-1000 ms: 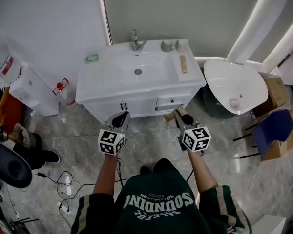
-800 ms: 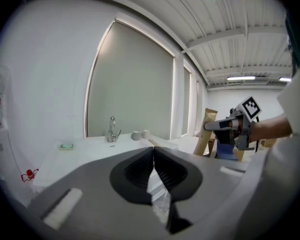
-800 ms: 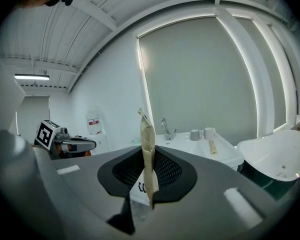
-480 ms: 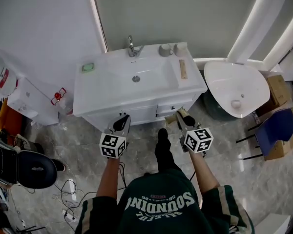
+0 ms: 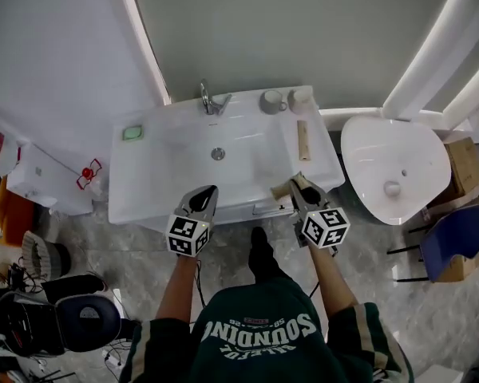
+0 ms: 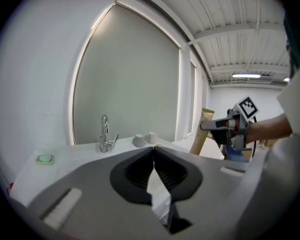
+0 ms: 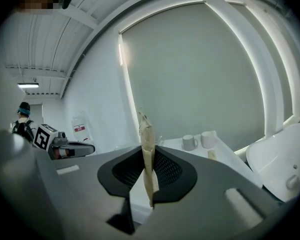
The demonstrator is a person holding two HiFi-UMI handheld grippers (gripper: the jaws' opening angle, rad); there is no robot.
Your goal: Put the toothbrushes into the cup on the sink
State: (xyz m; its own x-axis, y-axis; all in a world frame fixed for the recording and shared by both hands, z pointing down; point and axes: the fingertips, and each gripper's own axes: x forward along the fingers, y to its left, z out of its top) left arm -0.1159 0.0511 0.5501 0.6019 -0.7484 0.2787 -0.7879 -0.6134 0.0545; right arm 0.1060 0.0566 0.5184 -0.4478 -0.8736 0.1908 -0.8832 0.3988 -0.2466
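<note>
Carrying a wrapped toothbrush [image 7: 146,134] clamped in the right gripper [image 5: 297,184]; left gripper [image 5: 205,192] closed, empty; next comes reaching the far cup [image 5: 271,100].

Ahead of the jaws: two cups [image 5: 271,100], one tap [image 5: 210,102], one green soap [image 5: 132,133]. Two wrapped toothbrushes [image 5: 303,140]: one ahead, one between the jaws of the right gripper [image 5: 298,185].

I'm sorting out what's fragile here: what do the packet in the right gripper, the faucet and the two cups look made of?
Packet: brown, kraft-like paper, matte and creased.
Faucet: metal, probably chromed, judging by its bright shine.
Cups: white and smooth, likely ceramic, though plastic can't be ruled out.
</note>
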